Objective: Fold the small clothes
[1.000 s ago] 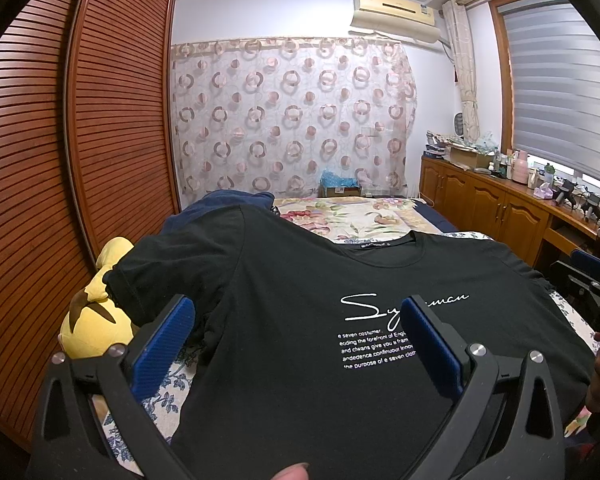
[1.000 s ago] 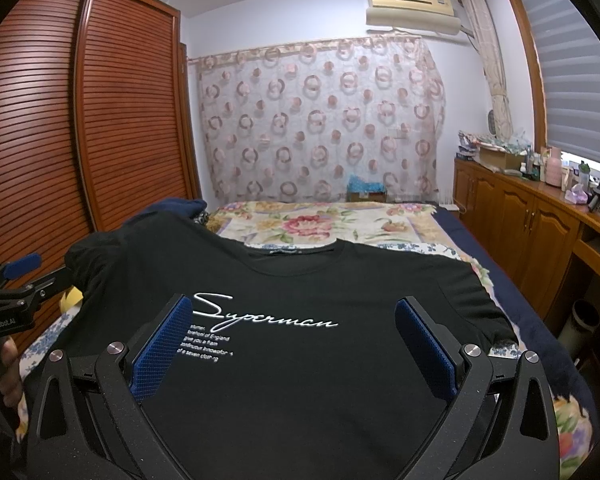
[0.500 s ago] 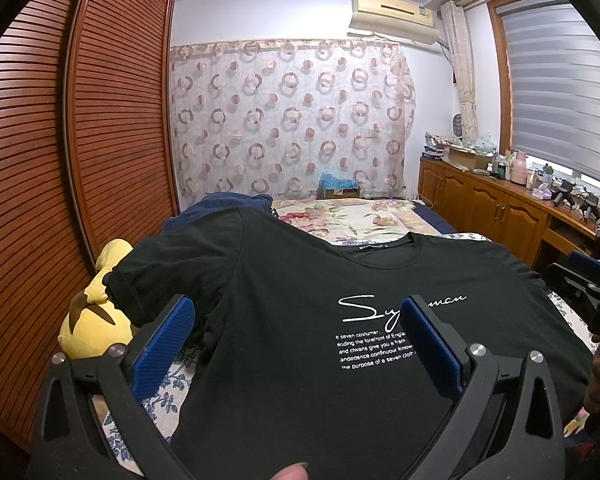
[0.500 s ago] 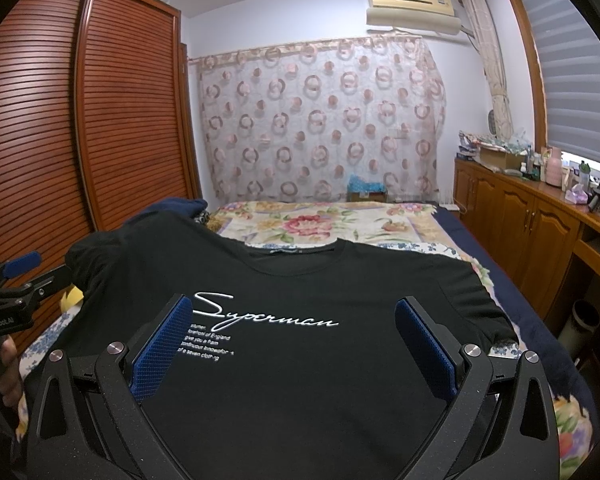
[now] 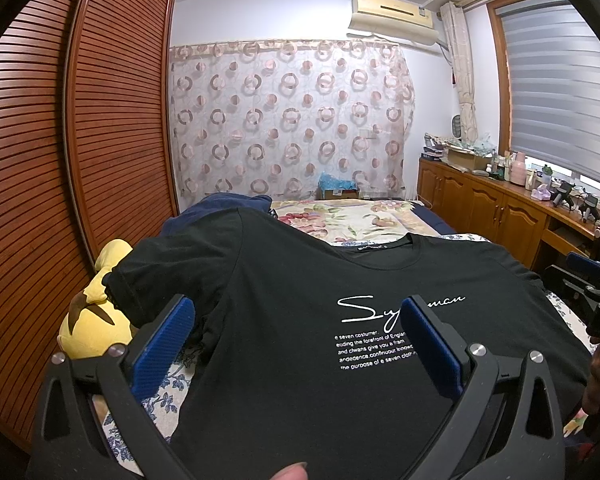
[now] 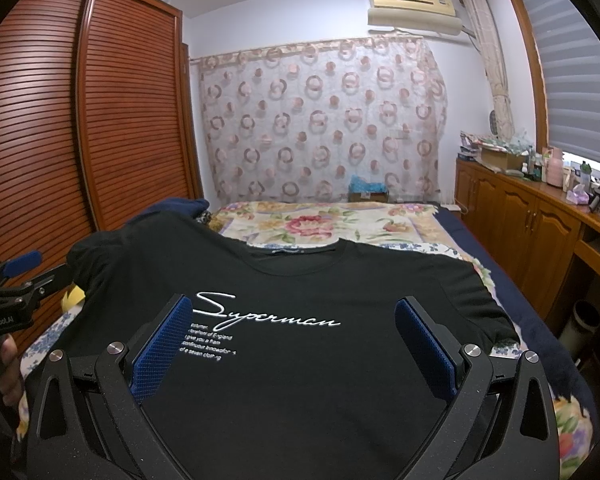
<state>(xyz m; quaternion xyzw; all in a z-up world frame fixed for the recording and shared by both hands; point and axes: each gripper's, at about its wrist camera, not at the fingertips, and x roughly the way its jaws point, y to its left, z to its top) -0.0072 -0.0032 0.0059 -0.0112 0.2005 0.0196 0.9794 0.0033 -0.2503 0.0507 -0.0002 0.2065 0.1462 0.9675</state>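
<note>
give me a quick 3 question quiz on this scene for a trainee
1. True or false: both grippers are open.
2. Which way up does the shirt lie? A) print up B) print down C) already folded
3. Fill in: the yellow toy lies beside the shirt's ____ sleeve as seen from the left wrist.

Key: 1 true: left gripper and right gripper have their jaws wide apart. 2 A. 3 left.
</note>
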